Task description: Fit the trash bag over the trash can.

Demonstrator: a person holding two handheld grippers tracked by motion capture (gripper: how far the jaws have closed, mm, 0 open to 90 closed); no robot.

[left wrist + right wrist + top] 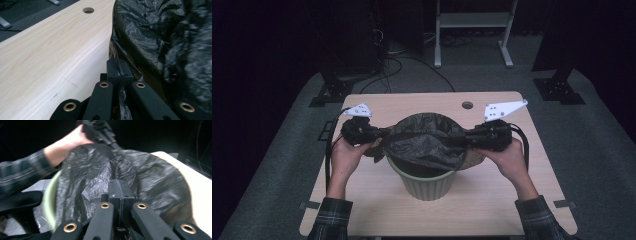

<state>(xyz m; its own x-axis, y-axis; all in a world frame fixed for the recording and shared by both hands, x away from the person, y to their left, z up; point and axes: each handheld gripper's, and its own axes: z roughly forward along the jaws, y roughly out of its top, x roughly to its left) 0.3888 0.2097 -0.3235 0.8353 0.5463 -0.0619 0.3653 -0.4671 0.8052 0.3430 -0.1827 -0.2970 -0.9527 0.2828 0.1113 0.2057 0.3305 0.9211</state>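
A pale green ribbed bin (427, 186) stands in the middle of the wooden table (492, 200). A black bin bag (427, 144) lies crumpled over its mouth and is pulled taut sideways between both grippers. My left gripper (382, 134) is at the bin's left rim, shut on the bag's edge; crinkled bag film (160, 45) shows against its closed jaws (119, 68). My right gripper (468, 138) is at the right rim, its jaws (119, 191) closed on the bag (87, 175). The bin's green rim (50, 200) shows beneath the film.
A round cable hole (467, 105) sits near the table's far edge, also in the left gripper view (88, 10). Behind the table stand a white metal frame (472, 30), dark stands and floor cables (397, 65). The other hand and gripper (98, 131) appear across the bag.
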